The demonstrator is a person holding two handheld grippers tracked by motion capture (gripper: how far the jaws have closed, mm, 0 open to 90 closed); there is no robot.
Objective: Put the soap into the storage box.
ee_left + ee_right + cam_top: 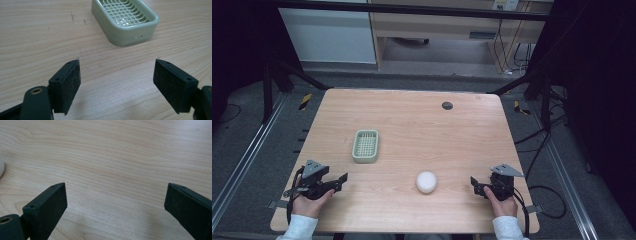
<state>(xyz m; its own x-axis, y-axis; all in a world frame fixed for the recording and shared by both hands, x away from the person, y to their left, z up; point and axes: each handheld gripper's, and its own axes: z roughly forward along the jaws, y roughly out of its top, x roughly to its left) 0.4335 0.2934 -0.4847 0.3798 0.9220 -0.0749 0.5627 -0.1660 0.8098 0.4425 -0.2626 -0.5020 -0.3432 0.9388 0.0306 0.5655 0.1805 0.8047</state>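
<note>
While nothing is held, left tool (343, 178) and right tool (474, 183) noted wide open. White rounded soap bar (426, 181) located on wooden table (422, 125), near pale-green slatted plastic tray (366, 145). Judged light, hard, slippery; grip across flanks advised.

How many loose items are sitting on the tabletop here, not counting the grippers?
2. A green slotted tray left of centre, ahead of the open left gripper. A white round soap-like piece near the front, between the grippers, closer to the open right gripper. Nothing looks hidden.
</note>
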